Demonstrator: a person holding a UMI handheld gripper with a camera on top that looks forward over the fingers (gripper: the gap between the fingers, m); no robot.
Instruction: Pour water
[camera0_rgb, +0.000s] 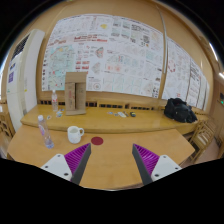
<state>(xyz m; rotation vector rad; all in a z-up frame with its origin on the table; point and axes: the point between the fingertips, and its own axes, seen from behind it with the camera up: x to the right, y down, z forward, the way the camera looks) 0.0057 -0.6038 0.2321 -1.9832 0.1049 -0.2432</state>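
Approach step: gripper (112, 160) jaws apart, empty, over the table (115, 150). Bottle (44, 131) and cup (75, 133) sit left-centre; next move likely grasps bottle.

- The room is being lit warmly and evenly, apparently from overhead.
- A pale sheen is being thrown across the wooden table (120, 150) ahead of the fingers.
- Straight lines are being bowed strongly by the wide lens, most near the rim.
- The papers on the wall (110, 45) are being rendered softly, their print staying unreadable.
- Only faint, short shadows are being cast beneath the small objects.
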